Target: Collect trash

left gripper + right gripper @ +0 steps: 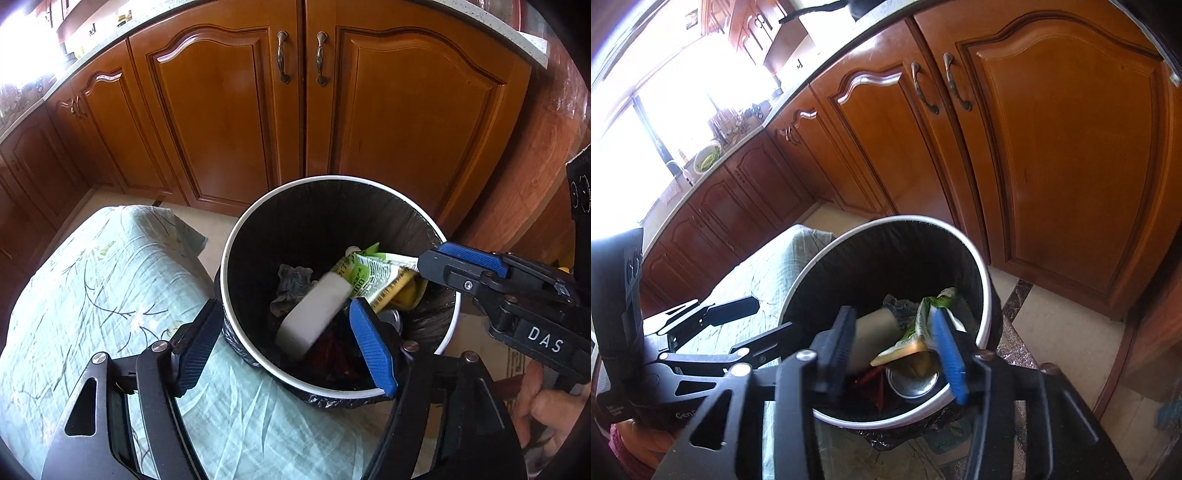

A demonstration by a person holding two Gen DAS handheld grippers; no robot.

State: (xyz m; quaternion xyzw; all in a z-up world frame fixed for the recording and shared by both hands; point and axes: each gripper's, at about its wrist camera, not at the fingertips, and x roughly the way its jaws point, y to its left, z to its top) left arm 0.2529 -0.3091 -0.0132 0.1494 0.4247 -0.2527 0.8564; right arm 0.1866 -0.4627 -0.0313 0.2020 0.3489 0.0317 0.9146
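Note:
A white-rimmed trash bin with a black liner stands on the floor before the cabinets; it also shows in the right wrist view. Inside lie a green and yellow carton, a grey crumpled wad, a metal can and red scraps. A white bottle is blurred over the bin, touching neither jaw. My left gripper is open above the bin's near rim. My right gripper is open over the bin; in the left wrist view its fingers reach in from the right.
A low surface under a pale green leaf-print cloth touches the bin's left side. Brown wooden cabinet doors with metal handles stand just behind. Tiled floor lies to the right. A countertop with dishes runs at the left.

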